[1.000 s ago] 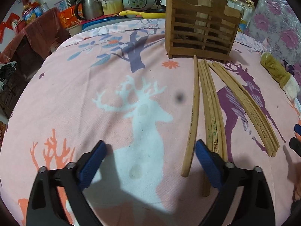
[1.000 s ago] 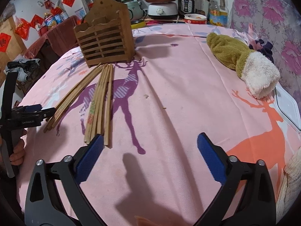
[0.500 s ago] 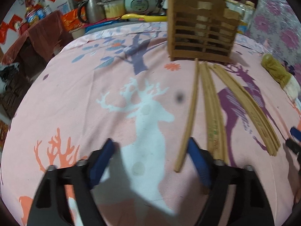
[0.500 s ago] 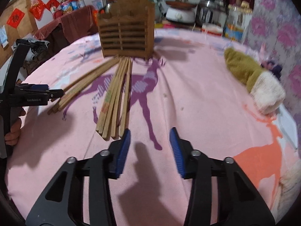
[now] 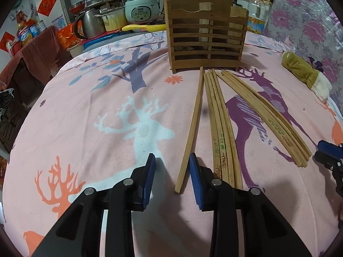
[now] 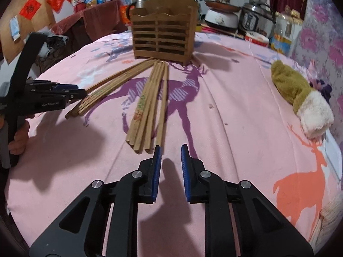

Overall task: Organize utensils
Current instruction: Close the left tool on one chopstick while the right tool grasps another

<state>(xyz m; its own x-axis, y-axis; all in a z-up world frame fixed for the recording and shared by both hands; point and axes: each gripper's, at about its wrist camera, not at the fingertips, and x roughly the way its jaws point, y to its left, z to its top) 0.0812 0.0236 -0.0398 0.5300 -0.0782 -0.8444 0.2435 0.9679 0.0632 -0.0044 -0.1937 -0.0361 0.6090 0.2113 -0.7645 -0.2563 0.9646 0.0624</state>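
Observation:
Several wooden chopsticks lie on the pink cloth in front of a slatted wooden holder (image 5: 205, 32), also in the right wrist view (image 6: 163, 36). One single chopstick (image 5: 193, 128) lies left of a middle bundle (image 5: 220, 132); a second bundle (image 5: 268, 115) lies further right. My left gripper (image 5: 172, 160) is partly closed and empty, its right finger just beside the near end of the single chopstick. My right gripper (image 6: 170, 152) is narrowed to a small gap and empty, just right of the near ends of the middle bundle (image 6: 150, 107).
A green and white plush mitt (image 6: 300, 94) lies at the right of the table. Rice cookers, a kettle (image 5: 90, 23) and pots stand behind the holder. The left gripper shows at the left edge of the right wrist view (image 6: 42, 98).
Both grippers have narrowed from wide open to a small gap. Both have moved closer to the near ends of the chopsticks.

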